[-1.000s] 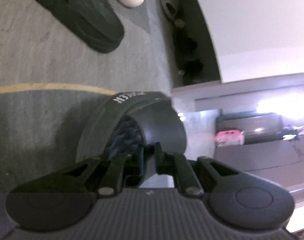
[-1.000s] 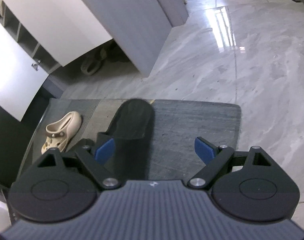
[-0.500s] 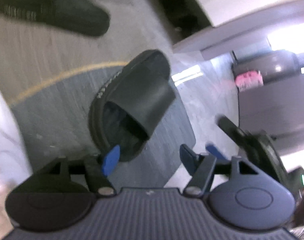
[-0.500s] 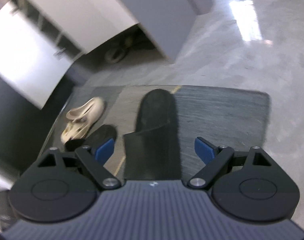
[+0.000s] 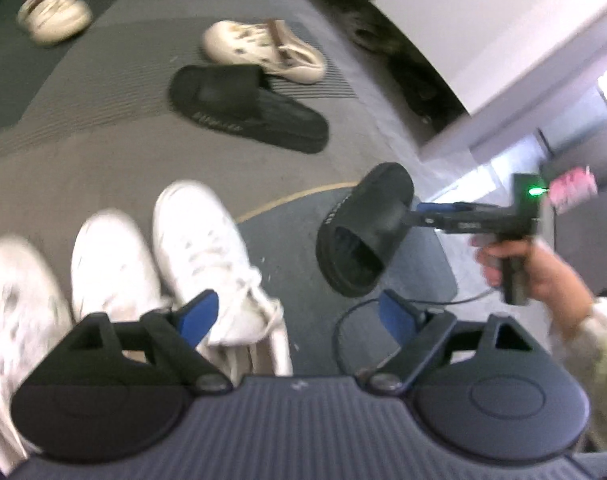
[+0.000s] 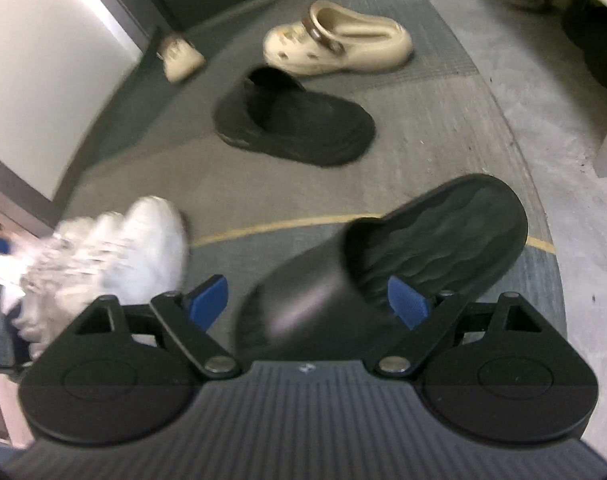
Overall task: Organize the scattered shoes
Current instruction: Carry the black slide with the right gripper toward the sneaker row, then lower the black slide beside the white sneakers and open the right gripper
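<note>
A black slide sandal (image 5: 363, 232) lies on the dark grey mat, and its strap (image 6: 315, 300) sits between the wide-apart fingers of my open right gripper (image 6: 309, 302), also seen from the left wrist (image 5: 413, 212). Its twin (image 5: 243, 108) lies further off on the carpet (image 6: 295, 120). My left gripper (image 5: 295, 314) is open and empty, above white sneakers (image 5: 199, 248). A beige clog (image 5: 263, 50) lies beyond the twin (image 6: 335, 42); another beige shoe (image 5: 53, 14) lies at far left.
A white cabinet (image 5: 483, 28) stands at right with dark shoes (image 5: 407, 64) in the gap beneath it. White sneakers (image 6: 103, 256) stand left of my right gripper. A white panel (image 6: 43, 48) stands at left. Marble floor (image 6: 563, 140) lies right of the mat.
My left gripper let go of the black slide, opened and pulled back and up. My right gripper moved in over that slide, its fingers now either side of the strap.
</note>
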`<state>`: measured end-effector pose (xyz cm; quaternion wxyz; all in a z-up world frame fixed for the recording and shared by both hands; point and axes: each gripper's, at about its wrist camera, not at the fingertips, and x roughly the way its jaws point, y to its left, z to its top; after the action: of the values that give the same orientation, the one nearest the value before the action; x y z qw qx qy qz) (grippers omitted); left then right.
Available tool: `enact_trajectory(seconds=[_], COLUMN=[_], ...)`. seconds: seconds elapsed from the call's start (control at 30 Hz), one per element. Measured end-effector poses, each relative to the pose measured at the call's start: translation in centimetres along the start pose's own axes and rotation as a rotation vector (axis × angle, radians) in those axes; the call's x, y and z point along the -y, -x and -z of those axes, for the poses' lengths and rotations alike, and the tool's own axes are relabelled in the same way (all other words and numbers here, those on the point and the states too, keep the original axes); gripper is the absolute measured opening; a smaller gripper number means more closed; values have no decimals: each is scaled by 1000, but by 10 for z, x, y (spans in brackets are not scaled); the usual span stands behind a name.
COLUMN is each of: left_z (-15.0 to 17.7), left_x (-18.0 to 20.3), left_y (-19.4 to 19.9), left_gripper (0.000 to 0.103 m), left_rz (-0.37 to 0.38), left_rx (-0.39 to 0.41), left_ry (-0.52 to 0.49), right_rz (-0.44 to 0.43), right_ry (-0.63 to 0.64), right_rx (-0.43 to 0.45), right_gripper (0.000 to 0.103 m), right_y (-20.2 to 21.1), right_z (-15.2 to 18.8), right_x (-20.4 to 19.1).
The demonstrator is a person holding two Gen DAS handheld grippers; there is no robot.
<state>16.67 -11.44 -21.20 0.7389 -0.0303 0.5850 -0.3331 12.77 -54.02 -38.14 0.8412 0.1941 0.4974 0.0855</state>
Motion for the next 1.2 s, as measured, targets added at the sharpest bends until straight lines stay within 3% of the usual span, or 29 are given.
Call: enact_trajectory(seconds=[0.13, 0.17, 0.3, 0.33, 0.47, 0.5, 0.57, 0.63, 0.73, 0.8, 0.9, 1.1, 1.2], left_z=[15, 17, 19, 19, 18, 19, 19, 18, 16, 14, 12, 0, -2], left_x=[-3, -1, 5, 7, 9, 7, 6, 9, 16, 13, 5, 4, 4], left_y=[43, 51, 60, 58, 44, 41, 40, 40, 41, 42, 42, 39, 40], left_gripper=[88, 88, 88, 88, 88, 88, 88, 88, 88, 88, 88, 88, 88], left_rz=[-54, -69, -94, -92, 3, 63, 93, 72, 60, 118, 138, 30, 27], left_rx=[13, 19, 38, 41, 32, 30, 25, 32, 47, 59, 68, 77, 77], left_ry=[27, 9, -26, -24, 32, 69, 104, 91, 65, 120, 179, 141, 144], right_rz=[-56, -52, -35, -42, -98, -111, -122, -142, -127, -116, -132, -154, -119], right_ry=[-50, -67, -137, -145, -198, -242, -327, -414, -603, -733, -961, -1415, -1598], right_rx=[-68, -84, -83, -78, -53, -52, -30, 40, 172, 257, 397, 691, 866], right_gripper=[88, 77, 72, 64, 33, 31, 26, 20, 20, 18, 16, 15, 14], right_y=[-31, -37, -47, -47, -41, -40, -36, -26, -11, -5, -3, -2, -7], right_z=[1, 3, 11, 12, 14, 16, 21, 29, 46, 59, 88, 146, 163], right_x=[15, 17, 17, 16, 17, 20, 24, 26, 31, 32, 23, 3, -15])
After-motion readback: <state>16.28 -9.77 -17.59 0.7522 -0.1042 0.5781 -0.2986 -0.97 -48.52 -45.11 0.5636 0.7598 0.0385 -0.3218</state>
